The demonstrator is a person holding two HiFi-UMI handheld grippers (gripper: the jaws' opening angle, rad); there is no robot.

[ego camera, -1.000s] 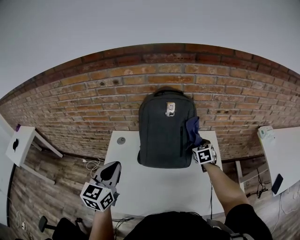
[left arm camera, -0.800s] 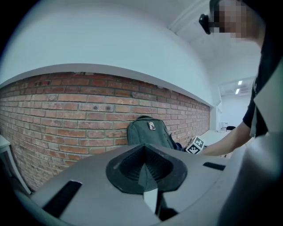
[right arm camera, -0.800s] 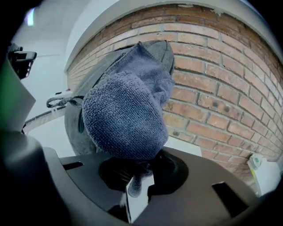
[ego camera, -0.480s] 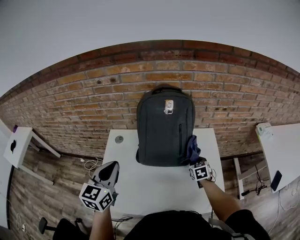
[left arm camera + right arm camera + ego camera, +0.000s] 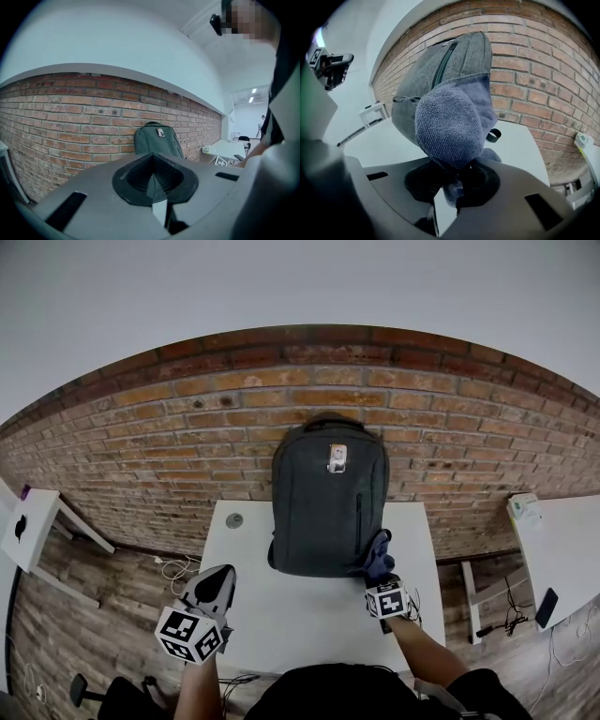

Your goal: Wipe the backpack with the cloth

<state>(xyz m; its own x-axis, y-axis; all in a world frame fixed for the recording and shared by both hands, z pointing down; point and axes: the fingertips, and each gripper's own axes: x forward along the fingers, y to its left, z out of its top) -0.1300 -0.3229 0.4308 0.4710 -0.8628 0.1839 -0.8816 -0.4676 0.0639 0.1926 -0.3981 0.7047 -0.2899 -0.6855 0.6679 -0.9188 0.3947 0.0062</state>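
One dark grey backpack [image 5: 328, 507] with a zipped side pocket stands upright just ahead of the right gripper [image 5: 379, 576]. That gripper's jaws clench a blue microfibre cloth [image 5: 378, 554] against the pack's lower side, and the cloth hides the jaw tips. The left gripper [image 5: 157, 187], well apart from the pack, is closed on nothing.

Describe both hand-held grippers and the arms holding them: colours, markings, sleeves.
The left hand-held gripper and right hand-held gripper match: grey wedge bodies, black jaw sockets, each carrying a white cube with black square markers. No cables visible. Forearms bare; black top.
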